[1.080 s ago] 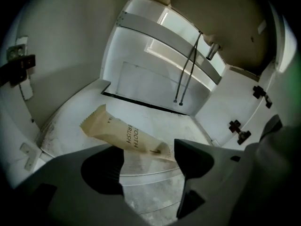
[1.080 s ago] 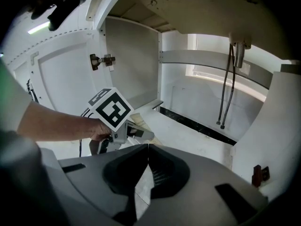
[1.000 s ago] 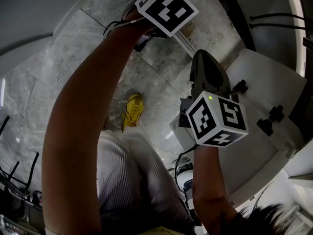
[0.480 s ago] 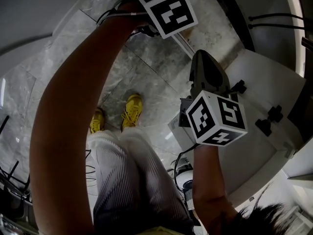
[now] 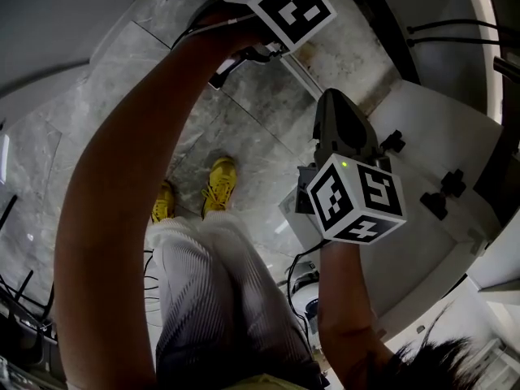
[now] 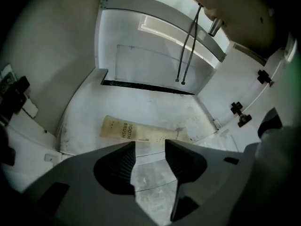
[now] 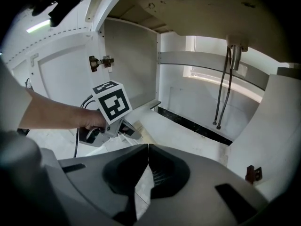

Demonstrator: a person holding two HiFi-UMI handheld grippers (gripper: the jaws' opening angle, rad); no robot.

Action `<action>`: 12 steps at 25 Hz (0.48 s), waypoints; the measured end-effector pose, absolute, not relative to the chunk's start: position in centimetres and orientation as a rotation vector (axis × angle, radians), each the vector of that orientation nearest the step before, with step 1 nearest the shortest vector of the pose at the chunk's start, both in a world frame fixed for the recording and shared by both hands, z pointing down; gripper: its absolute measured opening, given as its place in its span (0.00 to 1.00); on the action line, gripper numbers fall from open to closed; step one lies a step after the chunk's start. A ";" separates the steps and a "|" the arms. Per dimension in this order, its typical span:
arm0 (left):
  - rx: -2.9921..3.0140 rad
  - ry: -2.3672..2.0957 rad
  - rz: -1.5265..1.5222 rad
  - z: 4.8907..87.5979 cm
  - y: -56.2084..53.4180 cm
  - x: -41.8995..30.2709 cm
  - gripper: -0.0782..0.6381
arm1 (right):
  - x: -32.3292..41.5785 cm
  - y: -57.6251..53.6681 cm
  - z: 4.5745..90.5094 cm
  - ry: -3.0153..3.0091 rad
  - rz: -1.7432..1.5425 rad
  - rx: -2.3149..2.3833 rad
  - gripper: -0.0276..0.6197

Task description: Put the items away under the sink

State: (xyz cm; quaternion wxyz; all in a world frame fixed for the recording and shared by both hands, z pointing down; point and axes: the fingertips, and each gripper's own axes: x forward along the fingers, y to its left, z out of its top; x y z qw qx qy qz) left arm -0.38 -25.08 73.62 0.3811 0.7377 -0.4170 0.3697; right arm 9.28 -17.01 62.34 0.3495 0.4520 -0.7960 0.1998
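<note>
1. Your left gripper (image 6: 150,147) reaches further out than a second ago. Its marker cube (image 5: 282,8) now sits hard against the top edge of the head view, and your left arm (image 5: 138,193) is stretched long toward the cabinet.
2. A second yellow shoe (image 5: 162,204) shows on the marble floor (image 5: 89,112) beside the first yellow shoe (image 5: 219,184). A second ago you could see only the one.
3. In the left gripper view the jaws stand well apart, released, with nothing between them. Through the gap you see only a strip of floor and the front lip of the cabinet.
4. The toothbrush box (image 6: 146,132) lies flat on the white cabinet floor (image 6: 155,105) under the sink. It sits just beyond your jaw tips with its long side across the view, and it touches neither jaw. Two hoses (image 6: 188,46) hang down near the back wall, well behind the box.
5. Your right gripper (image 7: 148,147) has hardly shifted, and its cube (image 5: 355,197) sits almost where it was. Its jaws are pressed together, clenched on nothing. It hangs back outside the cabinet, and its own view shows the left gripper ahead at the opening.
6. At the right, the open white door (image 5: 455,112) shows its two dark hinges (image 5: 443,193).
</note>
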 end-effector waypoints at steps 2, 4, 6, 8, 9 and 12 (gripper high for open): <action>1.885 -1.065 0.922 73.2 -24.5 -0.6 0.43 | 9.3 -16.9 62.0 -2.061 0.519 1.176 0.08; 1.896 -1.084 0.904 72.6 -23.8 -0.8 0.42 | 9.0 -16.7 61.5 -2.063 0.521 1.178 0.08; 1.906 -1.100 0.892 72.0 -22.8 -1.1 0.41 | 8.6 -16.4 61.0 -2.069 0.524 1.176 0.08; 1.912 -1.101 0.894 71.5 -21.5 -1.2 0.39 | 8.1 -15.9 60.4 -2.073 0.522 1.170 0.08; 1.914 -1.100 0.895 71.2 -20.9 -1.2 0.39 | 7.9 -15.8 60.2 -2.074 0.521 1.167 0.08; 1.916 -1.108 0.886 70.1 -19.4 -1.3 0.34 | 7.4 -15.2 59.4 -2.075 0.523 1.159 0.08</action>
